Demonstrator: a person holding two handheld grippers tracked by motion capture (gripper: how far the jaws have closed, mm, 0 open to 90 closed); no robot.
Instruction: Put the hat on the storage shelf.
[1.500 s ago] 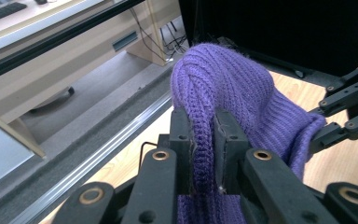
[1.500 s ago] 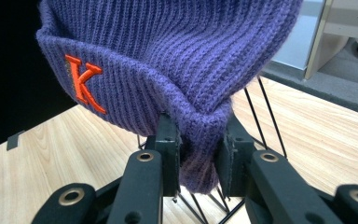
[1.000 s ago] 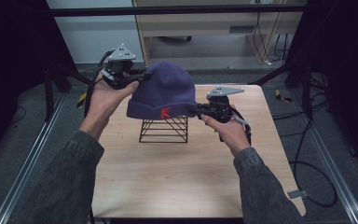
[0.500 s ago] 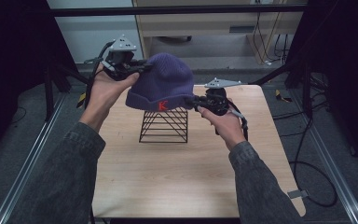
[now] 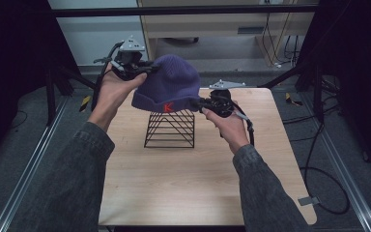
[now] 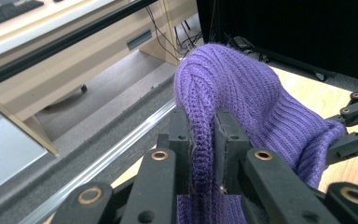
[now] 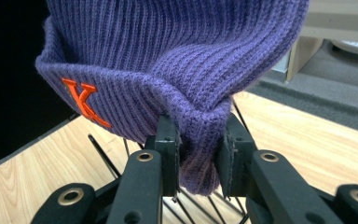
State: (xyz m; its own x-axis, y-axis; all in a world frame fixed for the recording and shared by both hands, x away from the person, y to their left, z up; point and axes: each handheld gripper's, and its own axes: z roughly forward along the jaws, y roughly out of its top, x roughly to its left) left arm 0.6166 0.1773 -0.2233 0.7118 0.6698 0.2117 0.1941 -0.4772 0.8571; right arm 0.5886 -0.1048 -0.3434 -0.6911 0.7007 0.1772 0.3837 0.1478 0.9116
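Above the wire stand (image 5: 170, 129), a soft, light beanie (image 5: 170, 84) is pinched by both grippers (image 5: 147, 67) (image 5: 199, 102), best at its thick cuff.

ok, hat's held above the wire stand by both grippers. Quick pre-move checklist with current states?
1. Left gripper pinching the purple beanie: ok, a fold of knit sits between its jaws.
2. Right gripper on the cuff: ok, the folded brim is pinched between the jaws.
3. Beanie off the wire stand: ok in the high view, the brim sits above the frame's top.
4. Cuff not snagged on the wires: cannot tell, the far side is hidden.
5. Orange K facing the person: ok.
6. Table around the stand free: ok.
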